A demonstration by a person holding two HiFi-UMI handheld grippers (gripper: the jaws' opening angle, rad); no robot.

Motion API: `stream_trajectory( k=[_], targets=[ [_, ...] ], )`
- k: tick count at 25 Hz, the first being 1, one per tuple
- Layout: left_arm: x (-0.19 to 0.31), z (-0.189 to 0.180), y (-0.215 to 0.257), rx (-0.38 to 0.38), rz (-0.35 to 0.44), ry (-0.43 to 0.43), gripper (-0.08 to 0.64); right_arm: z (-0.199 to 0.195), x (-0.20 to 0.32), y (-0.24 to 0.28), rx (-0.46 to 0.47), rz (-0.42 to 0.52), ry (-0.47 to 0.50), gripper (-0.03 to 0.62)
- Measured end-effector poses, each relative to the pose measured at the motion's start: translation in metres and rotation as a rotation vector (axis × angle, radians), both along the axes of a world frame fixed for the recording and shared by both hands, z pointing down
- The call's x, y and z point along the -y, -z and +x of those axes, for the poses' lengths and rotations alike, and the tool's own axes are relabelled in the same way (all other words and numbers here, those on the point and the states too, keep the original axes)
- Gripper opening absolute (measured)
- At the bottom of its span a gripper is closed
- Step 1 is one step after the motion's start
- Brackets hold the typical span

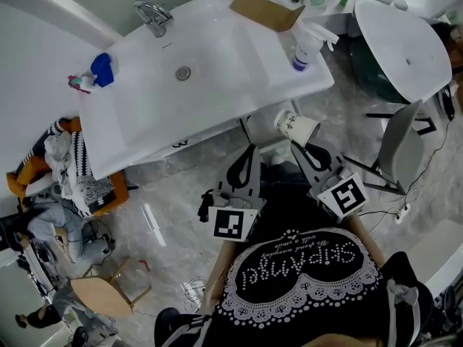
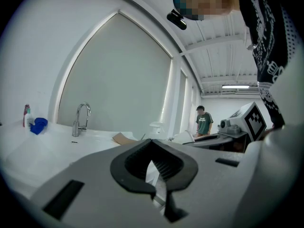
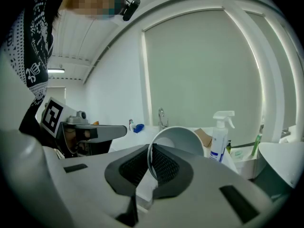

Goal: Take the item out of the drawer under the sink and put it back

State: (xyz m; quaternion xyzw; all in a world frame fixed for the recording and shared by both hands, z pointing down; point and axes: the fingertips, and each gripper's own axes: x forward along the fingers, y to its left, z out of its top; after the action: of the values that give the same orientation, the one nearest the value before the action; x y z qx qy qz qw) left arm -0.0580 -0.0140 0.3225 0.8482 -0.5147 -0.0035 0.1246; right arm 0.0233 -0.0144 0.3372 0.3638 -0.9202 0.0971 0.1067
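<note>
A white paper cup (image 1: 295, 126) with print on its side hangs in front of the white sink counter (image 1: 217, 100), mouth tilted toward me. My right gripper (image 1: 298, 144) is shut on its rim; in the right gripper view the thin cup wall (image 3: 178, 139) is pinched between the ribbed pads (image 3: 164, 167). My left gripper (image 1: 252, 150) hovers beside it to the left, below the counter's front edge, its jaws together with nothing in them (image 2: 153, 163). The counter hides most of the cabinet front under the sink.
On the counter stand a faucet (image 1: 154, 16), a blue item (image 1: 103, 69), a cardboard piece (image 1: 266, 9) and a spray bottle (image 1: 307, 47). A white round seat (image 1: 404, 49) is at the right, a chair piled with clothes (image 1: 69, 168) at the left. A person (image 2: 204, 122) stands far off.
</note>
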Motion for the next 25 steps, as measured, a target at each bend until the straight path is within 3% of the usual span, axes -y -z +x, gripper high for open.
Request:
stream_trajectory(
  k=[11,21,25],
  targets=[
    [-0.01,0.059,0.005,0.016,-0.014,-0.065,0.005,0.052,-0.008,0.007,0.017,-0.021,-0.04,0.025],
    [-0.035,0.089,-0.003,0.064,0.006,-0.081,0.005,0.079,-0.026,0.003,0.058,-0.026,-0.037,0.026],
    [-0.035,0.094,-0.004,0.057,0.02,-0.089,0.005,0.082,-0.026,0.003,0.031,0.005,-0.045,0.026]
  ],
)
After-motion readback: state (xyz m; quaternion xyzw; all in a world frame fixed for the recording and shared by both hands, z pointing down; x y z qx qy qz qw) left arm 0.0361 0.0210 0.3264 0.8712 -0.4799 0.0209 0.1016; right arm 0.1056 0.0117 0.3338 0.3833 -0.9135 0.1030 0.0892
